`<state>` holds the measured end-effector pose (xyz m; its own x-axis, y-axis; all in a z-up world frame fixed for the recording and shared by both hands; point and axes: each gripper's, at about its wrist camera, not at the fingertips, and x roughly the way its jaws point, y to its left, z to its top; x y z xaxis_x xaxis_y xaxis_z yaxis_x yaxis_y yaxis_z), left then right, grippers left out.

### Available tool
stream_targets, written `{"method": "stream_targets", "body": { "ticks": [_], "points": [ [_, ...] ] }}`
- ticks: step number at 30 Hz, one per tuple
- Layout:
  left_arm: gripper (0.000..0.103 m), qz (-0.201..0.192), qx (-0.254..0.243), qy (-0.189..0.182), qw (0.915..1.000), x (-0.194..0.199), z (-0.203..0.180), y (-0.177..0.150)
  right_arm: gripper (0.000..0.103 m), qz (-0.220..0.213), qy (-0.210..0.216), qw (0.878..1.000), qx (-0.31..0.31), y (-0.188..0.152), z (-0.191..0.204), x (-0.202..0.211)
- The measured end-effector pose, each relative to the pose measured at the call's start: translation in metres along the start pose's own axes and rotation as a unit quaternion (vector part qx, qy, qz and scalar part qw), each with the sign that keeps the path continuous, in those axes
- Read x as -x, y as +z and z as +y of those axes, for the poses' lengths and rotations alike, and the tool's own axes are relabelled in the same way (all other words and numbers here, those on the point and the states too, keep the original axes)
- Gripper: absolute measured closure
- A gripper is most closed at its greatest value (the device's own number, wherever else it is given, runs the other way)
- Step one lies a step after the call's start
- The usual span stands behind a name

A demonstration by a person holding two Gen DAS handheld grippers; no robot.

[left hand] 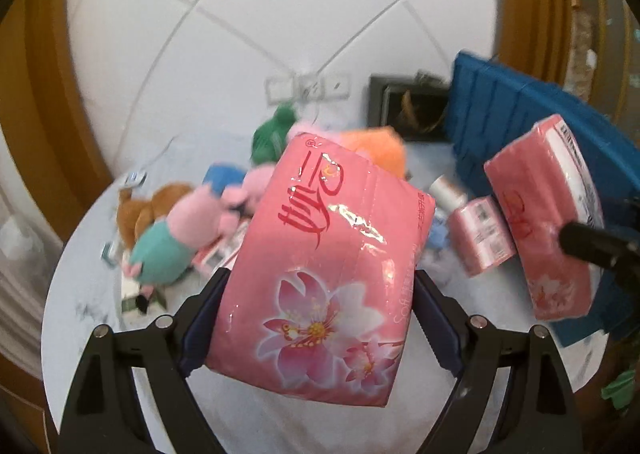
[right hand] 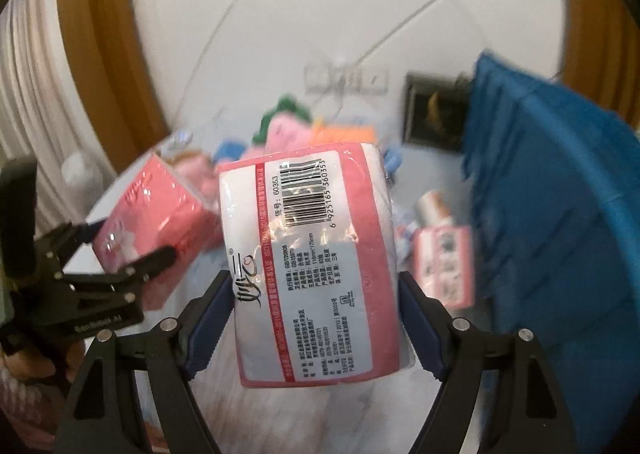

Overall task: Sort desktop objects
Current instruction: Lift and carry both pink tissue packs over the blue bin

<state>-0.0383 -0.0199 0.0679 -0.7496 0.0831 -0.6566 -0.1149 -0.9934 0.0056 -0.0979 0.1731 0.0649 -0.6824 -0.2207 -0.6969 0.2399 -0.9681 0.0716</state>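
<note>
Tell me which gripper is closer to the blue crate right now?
Right. The right gripper, clamping its tissue pack, sits just beside the blue crate. The left gripper, holding another pack, is further over, beyond the right one.

The tissue pack [left hand: 320,274] in the left wrist view carries a red brush-script Chinese brand mark with a registered-trademark sign near its upper edge. The word "Soft" runs along its right edge in white; the characters beside it are too small to read.

The second tissue pack [right hand: 316,262] in the right wrist view shows its white back label. Legible items:
- barcode with digits 6 925165 360353
- "60353" after two Chinese characters
- "GB/T20808" and "GB15979"
- "116mm*175mm"
- the same brand mark in black

The left gripper [right hand: 132,250] bears the lettering "GenRobot.AI" on its body.
</note>
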Motion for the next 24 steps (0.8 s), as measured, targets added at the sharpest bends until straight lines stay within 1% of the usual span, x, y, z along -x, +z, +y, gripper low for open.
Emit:
{"method": "stream_targets", "body": {
  "ticks": [3, 6, 12, 15, 19, 24],
  "points": [
    [0.015, -0.03, -0.012, -0.02, 0.9993, 0.017, -0.024, 0.016, 0.023, -0.04, -0.015, 0.999, -0.008, 0.008, -0.012, 0.033],
    [0.015, -0.05, -0.025, -0.038, 0.9977, 0.026, -0.047, 0.029, 0.023, -0.083, -0.031, 0.996, -0.023, 0.011, -0.028, 0.067],
    [0.015, -0.093, -0.059, -0.08, 0.9906, 0.045, -0.101, 0.056, 0.023, -0.143, -0.07, 0.986, -0.051, 0.009, -0.065, 0.122],
    [0.015, -0.116, -0.076, -0.106, 0.9846, 0.056, -0.132, 0.07, 0.023, -0.166, -0.093, 0.979, -0.067, 0.007, -0.085, 0.146],
    [0.015, -0.138, -0.09, -0.137, 0.9768, 0.067, -0.168, 0.086, 0.023, -0.192, -0.126, 0.97, -0.085, 0.005, -0.112, 0.172],
    [0.015, -0.147, -0.109, -0.167, 0.9689, 0.071, -0.218, 0.104, 0.023, -0.204, -0.168, 0.958, -0.112, 0.001, -0.153, 0.197]
  ]
}}
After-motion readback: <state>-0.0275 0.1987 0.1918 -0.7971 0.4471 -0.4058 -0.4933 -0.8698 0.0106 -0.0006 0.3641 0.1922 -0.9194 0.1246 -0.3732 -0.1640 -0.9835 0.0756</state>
